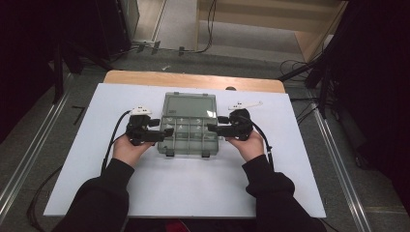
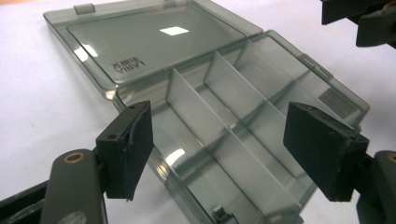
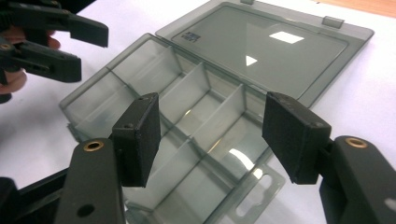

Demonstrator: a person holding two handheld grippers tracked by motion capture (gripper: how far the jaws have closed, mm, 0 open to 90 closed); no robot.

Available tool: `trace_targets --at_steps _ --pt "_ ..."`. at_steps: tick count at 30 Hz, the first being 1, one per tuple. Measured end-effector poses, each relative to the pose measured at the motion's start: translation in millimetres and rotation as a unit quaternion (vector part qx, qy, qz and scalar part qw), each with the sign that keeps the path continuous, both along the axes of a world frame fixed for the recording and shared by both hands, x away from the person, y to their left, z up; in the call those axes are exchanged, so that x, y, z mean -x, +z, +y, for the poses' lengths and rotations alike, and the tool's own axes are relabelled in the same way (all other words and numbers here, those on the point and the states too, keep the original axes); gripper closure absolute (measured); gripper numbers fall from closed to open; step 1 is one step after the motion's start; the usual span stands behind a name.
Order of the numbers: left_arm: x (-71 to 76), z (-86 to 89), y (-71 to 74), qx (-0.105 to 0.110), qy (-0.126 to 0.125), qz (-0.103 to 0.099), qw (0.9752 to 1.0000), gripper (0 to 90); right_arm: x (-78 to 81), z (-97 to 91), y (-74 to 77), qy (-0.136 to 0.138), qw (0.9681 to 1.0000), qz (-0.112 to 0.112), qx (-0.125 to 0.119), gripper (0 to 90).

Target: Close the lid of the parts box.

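The smoky grey, see-through plastic compartment box lies open on the white table sheet, its flat lid folded back on the far side of the tray and resting flat on the sheet. The tray itself is split by thin upright dividers into several cells, and every cell that can be seen looks empty. Two small latch tabs stick out from the tray's near edge. The left gripper sits at the tray's left edge, its jaws standing wide apart with nothing between the pads; in the left gripper view they frame the tray's corner without pressing on it. The right gripper sits at the tray's right edge, its jaws likewise parted and empty, hovering over the cells. Beyond the box's right far corner a small white flat piece lies on the sheet, well apart from the tray. The work in hand looks like handling the box, probably closing the lid or steadying the tray. The risk I see is that the box is light and slick: a push from one side alone would likely slide it across the smooth sheet. A pad closing on a thin divider or the rim at a slant could slip off or tip the tray, and a lid lifted by one corner may twist at its hinge.
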State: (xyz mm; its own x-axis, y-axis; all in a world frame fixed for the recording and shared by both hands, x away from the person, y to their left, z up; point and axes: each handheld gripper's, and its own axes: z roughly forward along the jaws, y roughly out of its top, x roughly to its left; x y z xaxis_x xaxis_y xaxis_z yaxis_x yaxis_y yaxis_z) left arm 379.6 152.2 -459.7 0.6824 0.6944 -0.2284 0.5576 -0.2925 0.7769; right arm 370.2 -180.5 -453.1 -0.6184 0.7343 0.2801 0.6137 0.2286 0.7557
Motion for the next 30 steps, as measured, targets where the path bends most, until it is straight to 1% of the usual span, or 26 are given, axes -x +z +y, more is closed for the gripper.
trace_targets --at_steps 2,7,8,9,10,13,14,15,17,18,23,24,26,27,28,30 --pt "-3.5 0.2 0.9 -0.001 0.004 0.002 1.0 24.7 -2.0 -0.1 -0.5 -0.001 1.0 -0.003 0.003 36.1" --pt "-11.6 -2.0 0.2 -0.005 0.014 0.005 0.9999 24.7 -7.2 -0.1 -3.6 -0.006 1.0 -0.004 0.002 36.1" --pt "-13.9 -3.2 0.4 -0.009 0.017 0.005 0.9998 24.7 -8.0 -0.1 -4.0 -0.007 1.0 -0.002 0.002 36.1" --pt "-15.3 -4.0 0.1 -0.007 0.018 0.001 0.9998 24.7 -10.2 -0.1 -4.9 -0.008 1.0 0.001 0.004 36.0" --pt "-17.1 -4.5 0.5 -0.008 0.018 0.004 0.9998 24.7 -11.9 -0.1 -5.3 -0.008 0.9999 0.001 0.008 35.9" --pt "-22.6 -6.4 0.5 -0.011 0.021 0.003 0.9997 24.7 -15.7 -0.2 -6.1 -0.013 0.9999 0.004 0.007 35.6" --pt "-23.9 -6.9 0.3 -0.008 0.022 0.004 0.9997 24.7 -16.9 -0.3 -6.3 -0.014 0.9999 0.006 0.007 35.5" --pt "-26.2 -7.2 0.2 -0.01 0.023 0.007 0.9997 24.7 -17.8 -0.3 -6.5 -0.015 0.9998 0.006 0.009 35.4" --pt "-30.0 -7.8 -0.9 -0.018 0.025 0.006 0.9995 24.7 -20.3 -0.3 -6.8 -0.018 0.9997 0.005 0.013 35.2" --pt "-32.0 -7.9 -1.6 -0.017 0.028 0.007 0.9994 24.7 -21.3 -0.2 -7.0 -0.019 0.9997 0.006 0.011 35.2" --pt "-41.7 -8.9 -4.9 -0.018 0.035 0.011 0.9992 24.7 -26.6 0.0 -7.9 -0.022 0.9997 -0.003 0.01 35.2" --pt "-42.6 -9.2 -5.1 -0.018 0.036 0.012 0.9991 24.7 -28.2 0.6 -7.5 -0.022 0.9997 0.001 0.012 34.9" --pt "-46.2 -10.1 -5.7 -0.023 0.041 0.01 0.9989 24.7 -31.0 0.9 -6.3 -0.024 0.9996 0.0 0.015 34.4" --pt "-47.9 -10.7 -5.9 -0.021 0.042 0.01 0.9988 24.7 -32.8 0.6 -5.5 -0.025 0.9996 -0.002 0.015 34.4" --pt "-49.2 -11.3 -6.3 -0.019 0.044 0.007 0.9988 24.7 -34.4 0.9 -4.8 -0.027 0.9995 -0.001 0.013 34.4" --pt "-52.2 -12.2 -6.8 -0.025 0.046 0.007 0.9986 26.4 -37.1 1.6 -4.2 -0.031 0.9995 -0.003 0.011 34.3"
